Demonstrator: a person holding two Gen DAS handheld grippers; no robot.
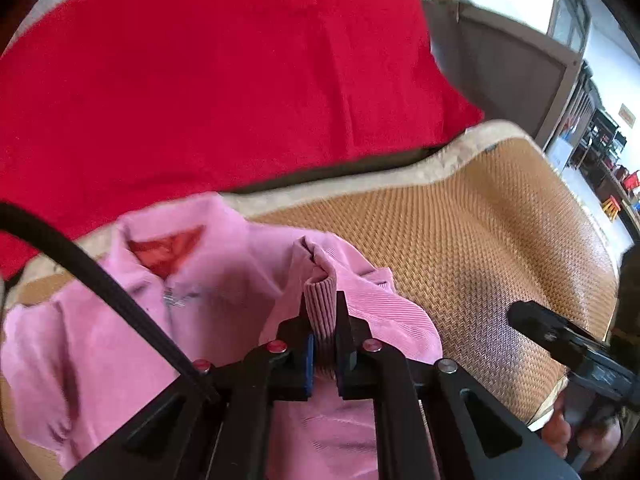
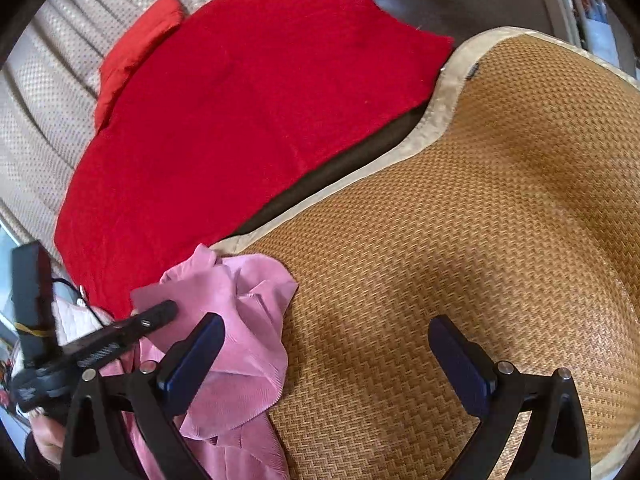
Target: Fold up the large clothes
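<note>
While the left tool [image 1: 323, 334] clamps the ribbed cuff [image 1: 320, 304] of the pink jacket [image 1: 192, 320] bunched on the woven mat [image 2: 460, 220], the right tool [image 2: 326, 346] hovers, fingers apart; spreading comes first, so it needs a second grip.

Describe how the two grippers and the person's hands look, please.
Left gripper and right gripper: black angular linkage arms, silver and red rivets, dark blue pads on the fingers. A black cable crosses the left view. Bare-skinned hand grips a black handle.
</note>
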